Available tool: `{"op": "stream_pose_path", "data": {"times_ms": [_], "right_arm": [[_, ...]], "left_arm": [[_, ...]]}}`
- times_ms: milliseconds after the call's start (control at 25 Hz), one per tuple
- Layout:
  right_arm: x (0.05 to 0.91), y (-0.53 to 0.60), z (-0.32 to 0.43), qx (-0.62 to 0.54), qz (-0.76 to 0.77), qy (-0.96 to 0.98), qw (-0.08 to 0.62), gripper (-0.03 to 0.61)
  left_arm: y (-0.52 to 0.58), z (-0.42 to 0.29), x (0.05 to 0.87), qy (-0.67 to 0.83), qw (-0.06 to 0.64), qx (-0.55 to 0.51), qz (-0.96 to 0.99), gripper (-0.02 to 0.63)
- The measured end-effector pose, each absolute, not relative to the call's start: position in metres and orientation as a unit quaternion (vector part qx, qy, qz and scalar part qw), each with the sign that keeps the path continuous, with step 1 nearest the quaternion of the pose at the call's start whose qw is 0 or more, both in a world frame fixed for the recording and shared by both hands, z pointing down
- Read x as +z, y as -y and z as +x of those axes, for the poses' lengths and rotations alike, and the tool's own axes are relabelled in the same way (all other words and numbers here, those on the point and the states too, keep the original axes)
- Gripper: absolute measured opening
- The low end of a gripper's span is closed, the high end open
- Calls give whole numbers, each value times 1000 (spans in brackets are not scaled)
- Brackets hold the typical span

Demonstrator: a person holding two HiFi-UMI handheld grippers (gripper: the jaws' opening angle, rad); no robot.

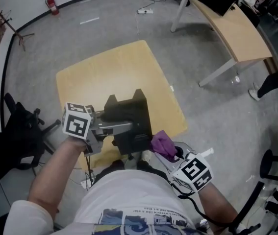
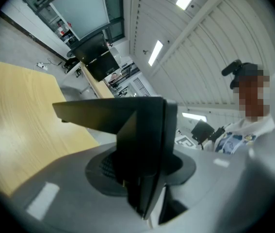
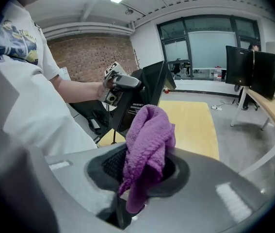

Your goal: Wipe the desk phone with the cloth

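A: What is the largest thing there?
B: The table (image 1: 119, 72). It is pale wood with rounded corners and stands on a grey floor. A desk (image 1: 237, 31) stands well off the table's far right corner, and a black chair (image 1: 16, 131) sits just off its left side.
A: Where is the phone?
B: The phone (image 1: 129, 114) is black and sits over the table's near edge, close to the person. It is tipped up, and a side with a small label shows in the right gripper view. Whether its foot touches the table cannot be told.
A: What has hold of it?
B: The left gripper (image 1: 121, 128) comes in over the table's near left part, lying about level. Its jaws are closed on the phone's body, and in the left gripper view the black shell fills the gap between them.
A: And the other one?
B: The right gripper (image 1: 169, 150) is just off the table's near right corner, pointing down and forward. Its jaws are clamped on the cloth (image 1: 162, 142), a purple bunch standing up out of them.
A: Does the cloth touch the phone?
B: In the head view it lies just beside the phone, at the table's near edge. Contact cannot be told.
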State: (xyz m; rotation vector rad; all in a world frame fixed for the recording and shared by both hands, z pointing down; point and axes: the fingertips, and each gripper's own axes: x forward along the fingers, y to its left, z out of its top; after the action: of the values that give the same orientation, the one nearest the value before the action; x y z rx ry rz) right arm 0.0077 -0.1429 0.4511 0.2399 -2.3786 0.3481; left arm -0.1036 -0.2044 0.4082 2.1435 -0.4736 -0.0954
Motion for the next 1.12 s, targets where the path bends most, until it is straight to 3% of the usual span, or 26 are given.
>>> {"op": "stream_pose_path", "data": {"times_ms": [200,520,680,1120], "right_arm": [[423,173,18,115,120,929,331,97],[311,232,-5,75,128,967,206,97],[277,236,-27,59,75,980,176,97],[331,242,-53,106,-28,965,240,97]], "left_arm": [[199,-95,411,175,444,-27,878,181],[180,-72,416,151,454,-3,878,181],[174,-63,417,140,457,-1,878,181],[166,-37,405,112,445,12,888,181]]}}
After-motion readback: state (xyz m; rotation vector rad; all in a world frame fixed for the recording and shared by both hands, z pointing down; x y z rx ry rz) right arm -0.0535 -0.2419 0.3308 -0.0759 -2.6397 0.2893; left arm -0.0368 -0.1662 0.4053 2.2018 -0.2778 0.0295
